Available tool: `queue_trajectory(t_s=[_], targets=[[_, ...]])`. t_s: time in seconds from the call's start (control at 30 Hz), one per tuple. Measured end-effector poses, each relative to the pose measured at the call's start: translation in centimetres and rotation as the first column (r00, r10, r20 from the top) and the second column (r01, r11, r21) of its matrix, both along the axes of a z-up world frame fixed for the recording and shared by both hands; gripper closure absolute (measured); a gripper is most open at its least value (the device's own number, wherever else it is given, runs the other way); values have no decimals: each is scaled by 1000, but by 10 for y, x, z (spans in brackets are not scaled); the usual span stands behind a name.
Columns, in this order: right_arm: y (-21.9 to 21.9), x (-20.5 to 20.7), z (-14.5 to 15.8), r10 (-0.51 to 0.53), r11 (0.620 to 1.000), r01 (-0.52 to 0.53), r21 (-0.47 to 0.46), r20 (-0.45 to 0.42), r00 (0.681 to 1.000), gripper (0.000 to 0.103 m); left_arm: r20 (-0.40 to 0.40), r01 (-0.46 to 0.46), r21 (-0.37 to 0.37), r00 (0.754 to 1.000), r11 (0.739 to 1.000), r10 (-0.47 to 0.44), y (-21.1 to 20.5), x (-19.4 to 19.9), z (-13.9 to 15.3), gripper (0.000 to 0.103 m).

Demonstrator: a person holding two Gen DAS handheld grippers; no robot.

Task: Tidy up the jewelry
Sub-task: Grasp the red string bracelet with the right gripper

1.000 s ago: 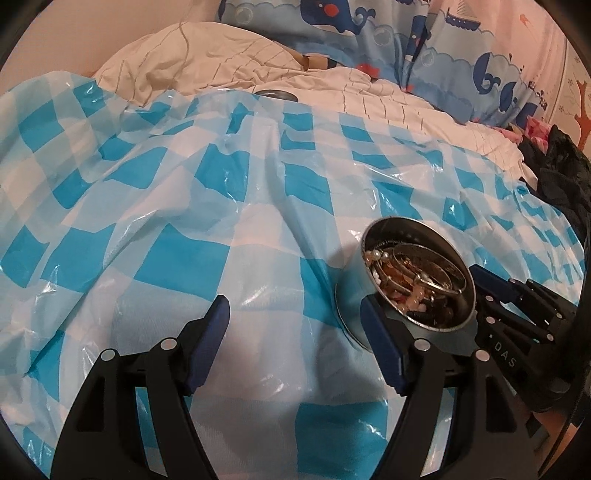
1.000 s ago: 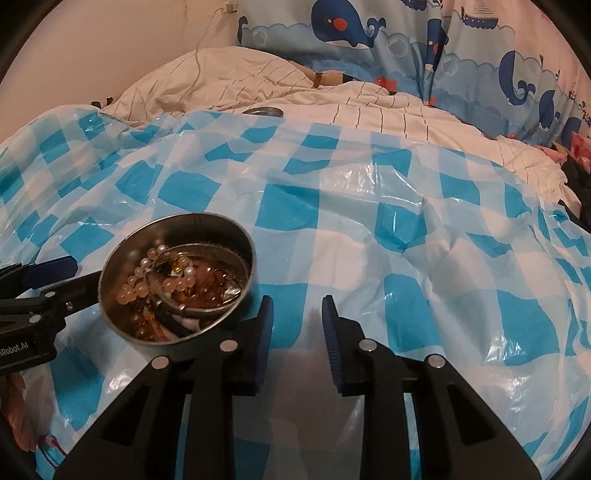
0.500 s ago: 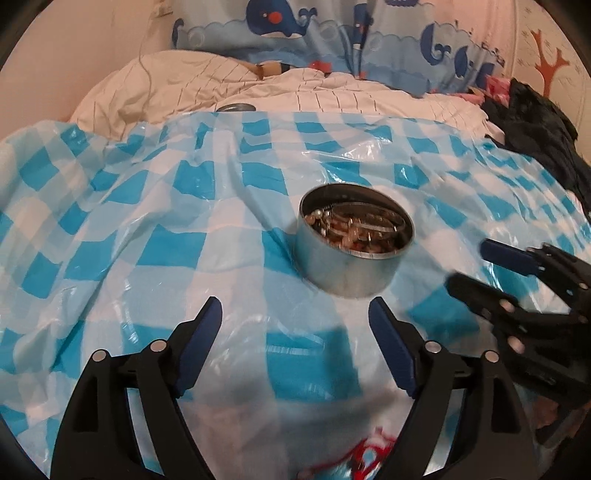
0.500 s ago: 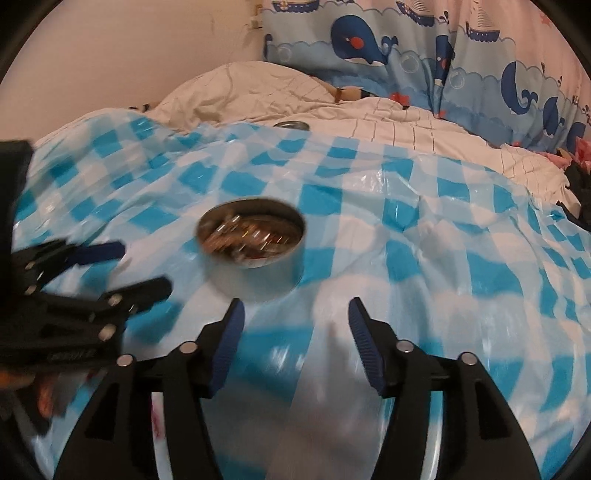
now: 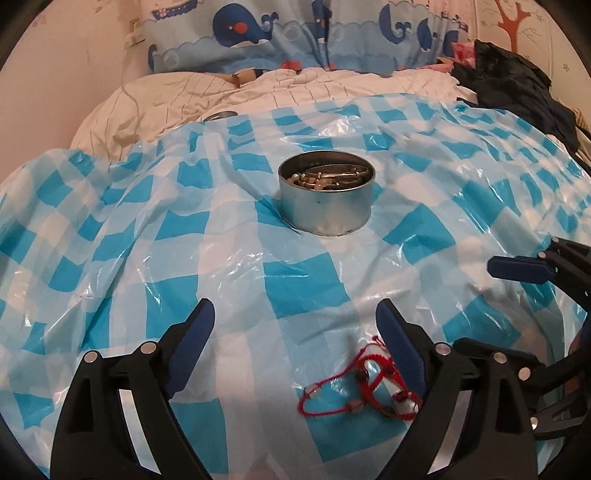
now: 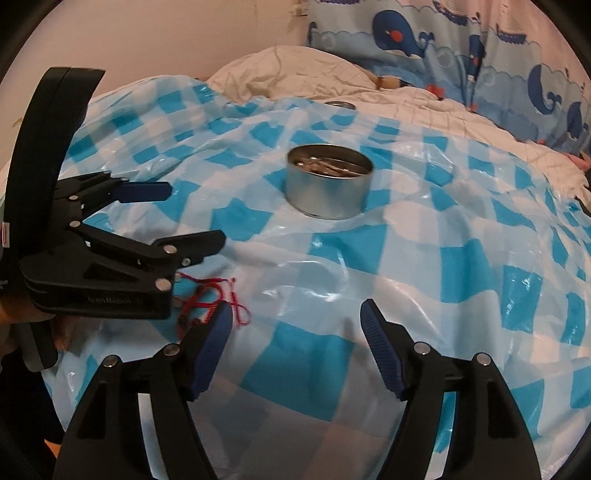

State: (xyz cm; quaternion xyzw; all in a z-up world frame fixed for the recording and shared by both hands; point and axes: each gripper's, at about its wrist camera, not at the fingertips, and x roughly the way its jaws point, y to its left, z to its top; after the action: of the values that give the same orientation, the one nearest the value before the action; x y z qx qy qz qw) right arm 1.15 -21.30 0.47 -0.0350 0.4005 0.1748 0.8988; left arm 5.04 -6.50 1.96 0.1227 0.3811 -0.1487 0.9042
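Blue-checked plastic sheet (image 5: 236, 258) over bed; whale curtain (image 5: 295, 33) far. Tin (image 5: 327, 197) of jewelry centre, red string bracelet (image 5: 351, 395) near. Left gripper (image 5: 295, 328) and right gripper (image 6: 297, 325) angled down, jaws just opening, wide, nothing between.

Each tool, the left tool (image 5: 295, 325) and the right tool (image 6: 297, 321), is of black plastic with silver round screws, ribbed blue pads (image 6: 380, 350) on the fingers, and faint grey lettering on the side.

Shiny bare-metal tin (image 5: 325, 199), glossy crinkled checked plastic sheet (image 5: 184, 240), red thread bracelet (image 5: 354, 391), matt striped cloth bedding (image 5: 207, 96), ribbed blue gripper pads (image 6: 380, 343)
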Motion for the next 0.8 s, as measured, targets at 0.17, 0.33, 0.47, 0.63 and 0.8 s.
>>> queue_trajectory(t_s=[0.17, 0.33, 0.47, 0.63, 0.8], targets=[[10, 0, -5, 24, 999, -24, -32, -3, 1000, 34, 3, 10, 21, 1000, 1000, -10, 0, -2, -1, 16], [14, -2, -5, 44, 998, -44, -36, 0, 999, 32, 7, 22, 25, 1000, 999, -22, -2, -3, -1, 14], [17, -4, -4, 65, 998, -65, -25, -1, 998, 32, -15, 39, 16, 999, 999, -39, 0, -2, -3, 13], [25, -10, -2, 130, 991, -130, -11, 0, 991, 32, -142, -26, -160, 990, 987, 3, 32, 12, -4, 13], [37, -13, -4, 185, 983, -185, -10, 7, 983, 41, -143, -118, -214, 986, 970, 88, 69, 21, 3, 13]])
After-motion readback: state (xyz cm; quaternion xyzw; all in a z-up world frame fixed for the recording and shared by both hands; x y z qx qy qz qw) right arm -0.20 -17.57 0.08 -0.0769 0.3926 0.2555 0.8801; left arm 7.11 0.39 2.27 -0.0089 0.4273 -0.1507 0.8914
